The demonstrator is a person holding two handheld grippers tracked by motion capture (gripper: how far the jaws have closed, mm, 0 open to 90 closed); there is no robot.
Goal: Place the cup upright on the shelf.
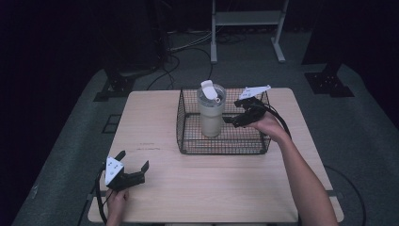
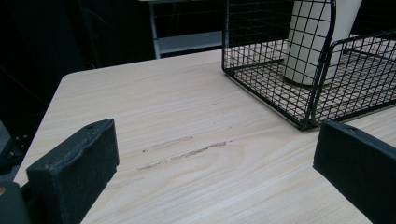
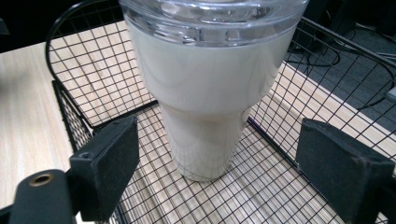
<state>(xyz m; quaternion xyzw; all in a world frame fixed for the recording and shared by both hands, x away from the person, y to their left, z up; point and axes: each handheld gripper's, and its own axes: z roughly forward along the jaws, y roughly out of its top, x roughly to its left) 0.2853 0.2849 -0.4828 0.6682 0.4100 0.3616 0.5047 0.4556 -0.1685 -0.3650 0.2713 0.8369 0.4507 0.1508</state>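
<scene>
Tumbler: the cream tumbler (image 1: 210, 114) with a clear lid stands upright inside the black wire basket (image 1: 188, 141), at its left-middle part, so the basket walls keep it from sliding away.
Basket: it sits on the far half of the tabletop (image 1: 207, 188), within easy reach of the right arm.
Right hand-held gripper: the right hand-held gripper (image 1: 231, 120) is over the basket, just to the right of the tumbler, with its jaws spread wide. In the right gripper view the tumbler (image 3: 205, 116) stands between the two pads but does not touch them. I judge this is the line-up for a side grasp on the body.
Left hand-held gripper: the left hand-held gripper (image 1: 134, 165) rests low near the front left corner of the tabletop, jaws also spread and holding nothing, well apart from the basket (image 2: 308, 70). It seems parked there to leave room.
</scene>
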